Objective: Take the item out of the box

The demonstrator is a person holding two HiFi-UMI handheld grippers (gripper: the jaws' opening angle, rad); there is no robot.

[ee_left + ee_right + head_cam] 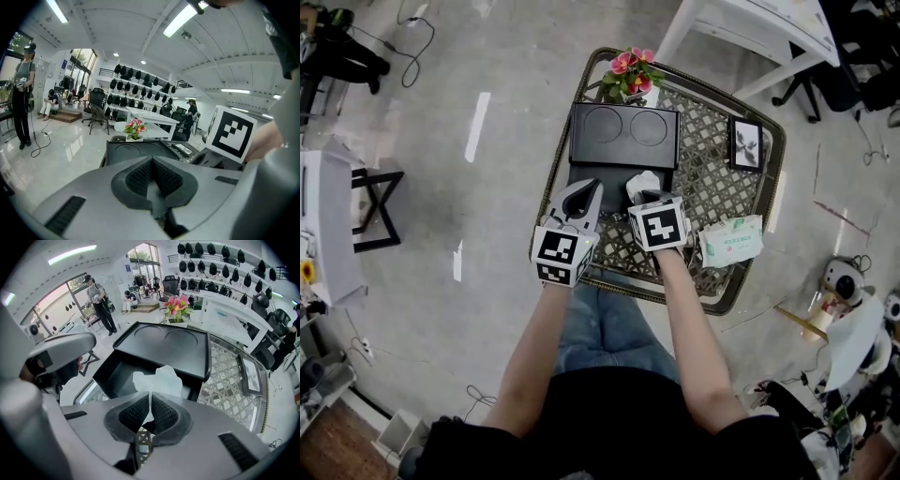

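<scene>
A black box lies open on the lattice table, its flat lid folded back away from me. A crumpled white tissue sticks up from the box's open front part. My right gripper points steeply down over it and is shut on the tissue, whose thin lower end runs between the ribbed pads. My left gripper sits at the box's front left, shut, with nothing visible between its pads. The box's floor is mostly hidden by the grippers.
A pot of pink flowers stands behind the box. A framed picture lies at the table's right, and a pack of wipes at its front right. A white table stands beyond. People stand in the room's background.
</scene>
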